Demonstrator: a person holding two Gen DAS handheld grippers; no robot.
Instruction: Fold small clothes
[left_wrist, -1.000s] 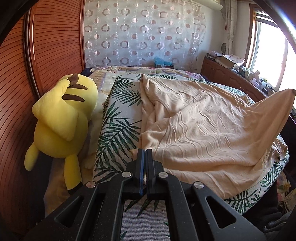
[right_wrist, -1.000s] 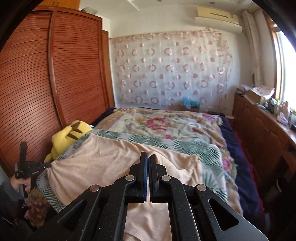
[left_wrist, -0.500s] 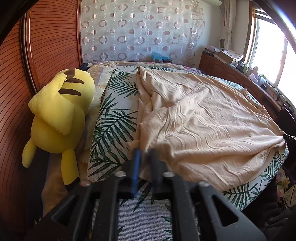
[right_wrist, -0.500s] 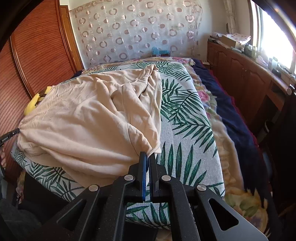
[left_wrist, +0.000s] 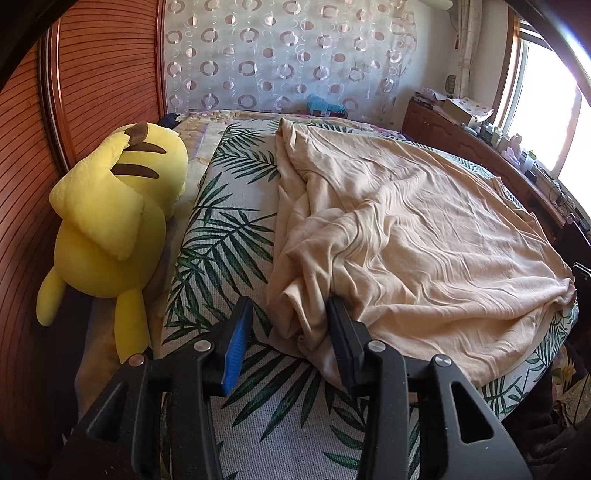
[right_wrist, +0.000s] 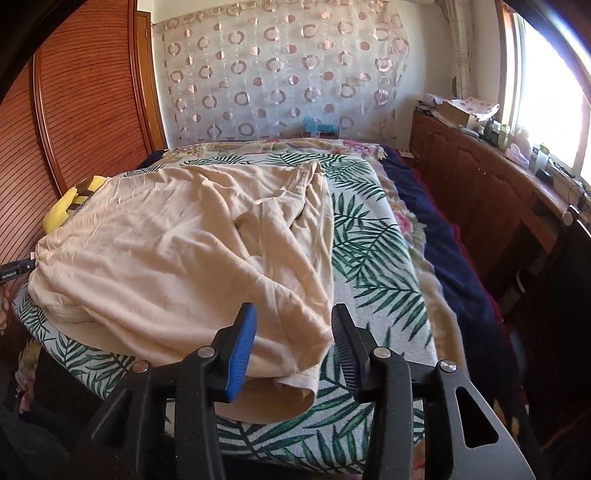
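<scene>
Nearest, the left hand-held gripper and right hand-held gripper, jaws just opened partway, are seen straddling unpinched corners of the beige garment, spread rumpled across the palm-print bed; light, limp, best taken at hems.

No legible text, brand, number or sign showing in either view. Faint white lettering showing on a dark tool tip at the left edge of the right wrist view, too small and blurred for reading. Printed motifs only, no wording, showing on the palm-leaf bed cover, the ringed curtain and the yellow plush toy.
</scene>
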